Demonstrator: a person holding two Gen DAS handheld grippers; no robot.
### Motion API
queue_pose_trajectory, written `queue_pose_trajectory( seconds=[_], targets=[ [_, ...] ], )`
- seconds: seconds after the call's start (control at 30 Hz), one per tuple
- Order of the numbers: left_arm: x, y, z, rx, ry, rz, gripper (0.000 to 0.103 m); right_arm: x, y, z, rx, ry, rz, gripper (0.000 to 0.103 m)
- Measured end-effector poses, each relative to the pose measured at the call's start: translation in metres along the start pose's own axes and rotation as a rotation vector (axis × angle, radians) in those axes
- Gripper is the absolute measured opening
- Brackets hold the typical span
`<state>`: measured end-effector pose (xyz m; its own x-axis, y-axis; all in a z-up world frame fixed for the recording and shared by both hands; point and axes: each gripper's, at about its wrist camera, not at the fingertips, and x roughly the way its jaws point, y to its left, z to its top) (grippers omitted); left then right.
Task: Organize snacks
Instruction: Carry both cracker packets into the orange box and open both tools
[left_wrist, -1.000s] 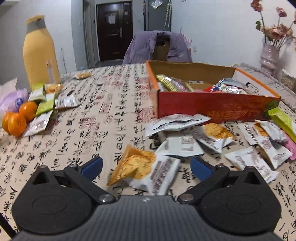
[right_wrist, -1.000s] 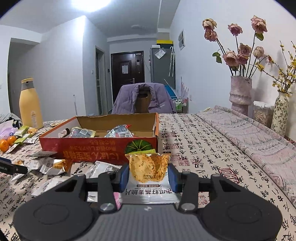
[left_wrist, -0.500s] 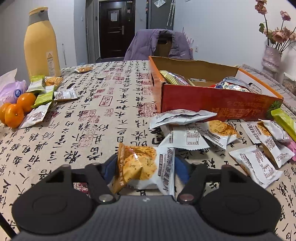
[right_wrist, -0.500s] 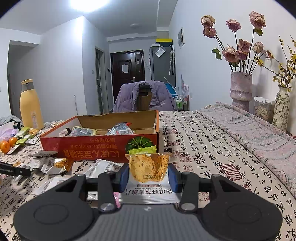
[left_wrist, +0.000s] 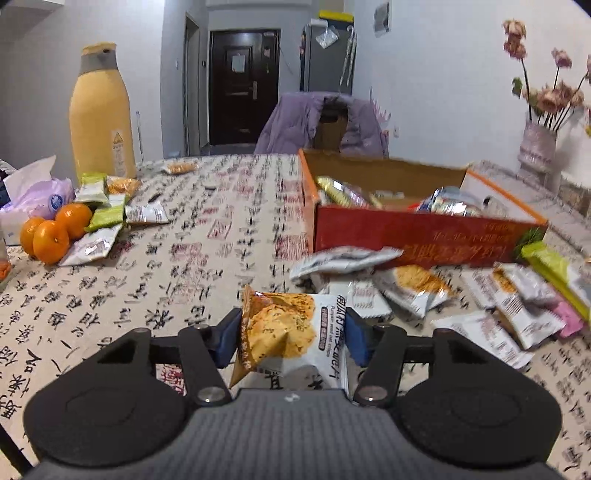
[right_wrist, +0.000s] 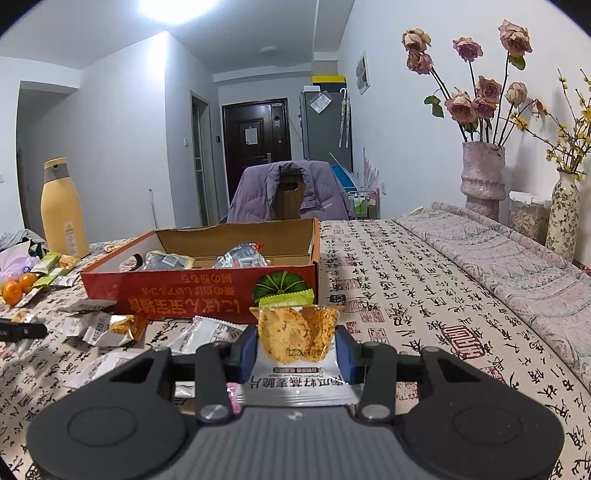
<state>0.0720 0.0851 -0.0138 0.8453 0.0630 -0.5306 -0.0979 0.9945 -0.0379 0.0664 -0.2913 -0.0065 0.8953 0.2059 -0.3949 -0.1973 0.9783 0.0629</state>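
Near the table's front edge, a crisp packet (left_wrist: 291, 332) is pinched between the blue pads of the left gripper (left_wrist: 291, 338), whose jaws are closing on it; a second packet (right_wrist: 297, 343) is clenched upright in the right gripper (right_wrist: 295, 349). The red box (left_wrist: 424, 229) (already part filled) stands further back, mid-table, with loose packets (left_wrist: 406, 288) strewn along its front wall.

Risks judged: the left packet is gripped by soft, air-filled film, so it could slip or twist out on lifting; over-squeezing could crush the crisps; a low carry could snag the box wall.

Not resolved: the left view is motion-blurred, the box's far contents are obscured, and the packets' lower ends are hidden behind the gripper bodies.
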Motion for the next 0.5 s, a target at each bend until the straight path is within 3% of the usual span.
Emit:
queue_pose_trajectory(
  seconds=[0.23,0.5],
  targets=[
    [-0.022,-0.016,0.020,-0.031,-0.111,-0.042,0.058,0.001,0.004,0.007,0.003,-0.017,0.019,0.043],
    [-0.020,-0.049,0.049,-0.024,-0.192,-0.102,0.058,0.010,0.015,0.026,-0.003,-0.059,0.058,0.043]
  ],
)
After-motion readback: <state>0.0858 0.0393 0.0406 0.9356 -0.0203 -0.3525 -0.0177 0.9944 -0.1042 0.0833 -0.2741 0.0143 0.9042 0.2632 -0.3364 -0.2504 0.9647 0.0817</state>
